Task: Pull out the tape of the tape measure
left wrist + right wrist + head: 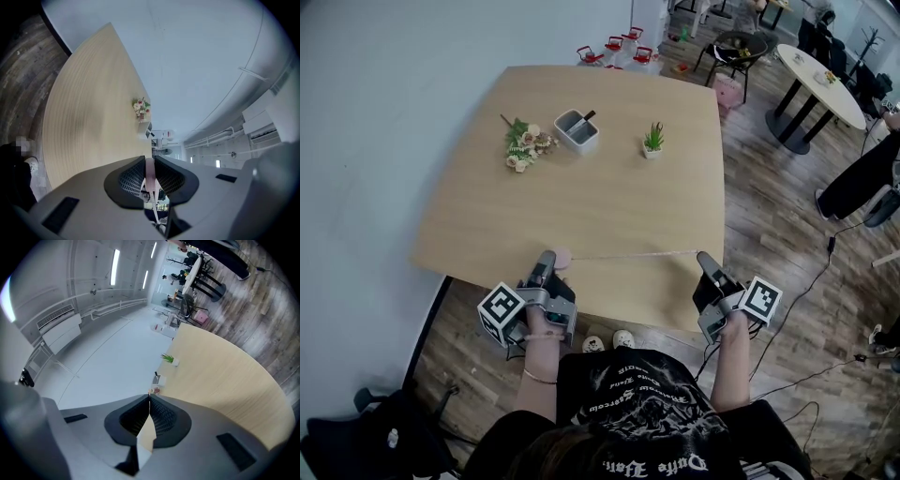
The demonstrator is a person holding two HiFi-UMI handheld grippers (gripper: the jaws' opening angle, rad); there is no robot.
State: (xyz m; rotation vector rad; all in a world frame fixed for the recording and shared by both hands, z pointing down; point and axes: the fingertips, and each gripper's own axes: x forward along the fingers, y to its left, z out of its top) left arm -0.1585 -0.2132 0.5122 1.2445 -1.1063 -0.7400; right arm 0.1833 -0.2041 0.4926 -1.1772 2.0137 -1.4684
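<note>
Tape measure [563, 255]: small pink body, clamped between the pads of the left tool [548, 259]. The left gripper view shows it edge-on, with a ribbed pad pressing on each side.

Tape [633, 254] is out. It is a thin pale line running from the pink body straight across to the right tool [705, 259], which is clenched on its free end. In the right gripper view the jaws are all but together with a cream strip pinched between them, and a loose bit of it trails back toward the camera.

The tools are well apart and roughly level with each other, tips pointing away from the person, over the near edge of the tabletop [581, 202]. The tape looks taut and close above the wood; can't tell if it touches.

Ahead of the left tool, well away on the far half, is a bunch of flowers [523, 145]. Just beside it is a white holder [577, 129] with a dark stick-like thing poking out. A small potted plant [653, 141] sits ahead, between the two tools and nearer the right one.

Right of the right tool is wood floor [769, 216] with a black cable [811, 281]. A round table [820, 84] on dark legs stands further out.
</note>
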